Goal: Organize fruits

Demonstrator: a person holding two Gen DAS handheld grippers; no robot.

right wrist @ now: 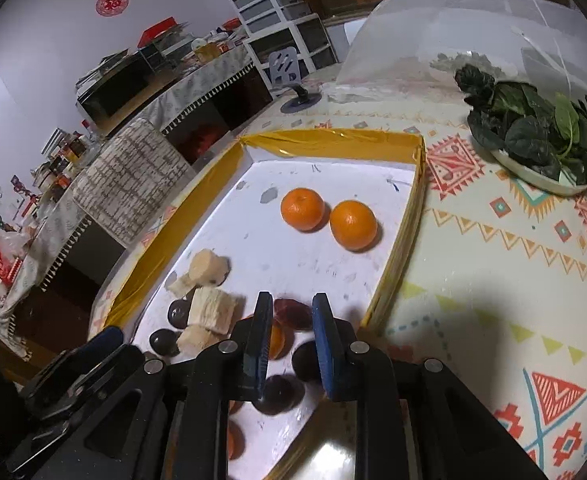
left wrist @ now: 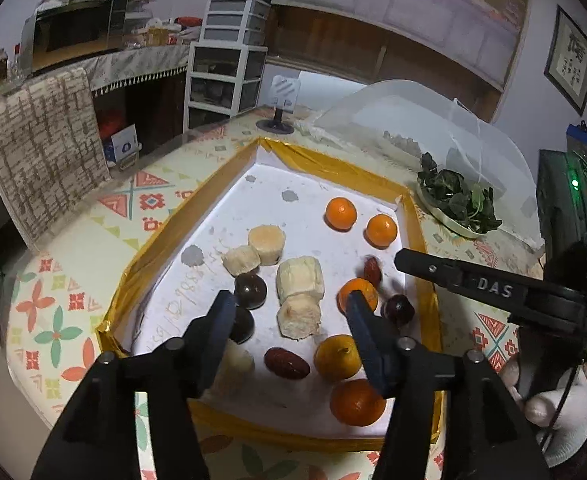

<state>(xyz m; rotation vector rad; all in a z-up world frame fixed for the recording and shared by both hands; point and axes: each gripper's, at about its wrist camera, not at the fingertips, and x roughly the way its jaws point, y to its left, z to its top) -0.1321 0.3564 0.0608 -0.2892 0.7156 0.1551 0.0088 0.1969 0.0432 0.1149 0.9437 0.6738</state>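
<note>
Blue-padded left tool point(left wrist: 291, 316) hangs with jaws apart, empty, over banana chunks point(left wrist: 299, 280) in the gold-edged tray point(left wrist: 325, 160) on the worktop point(right wrist: 493, 260). Right tool point(right wrist: 291, 320) has jaws nearly together, nothing between them — two oranges point(right wrist: 327, 214) lie farther off, at the tray's far end.

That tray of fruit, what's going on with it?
A person holds a gripper in each hand over the yellow-edged tray, sorting fruit. Oranges, banana pieces and dark fruits lie mixed on it. The left gripper is open and empty above them. The right gripper is nearly shut and grips nothing, so nothing is picked up yet.
</note>
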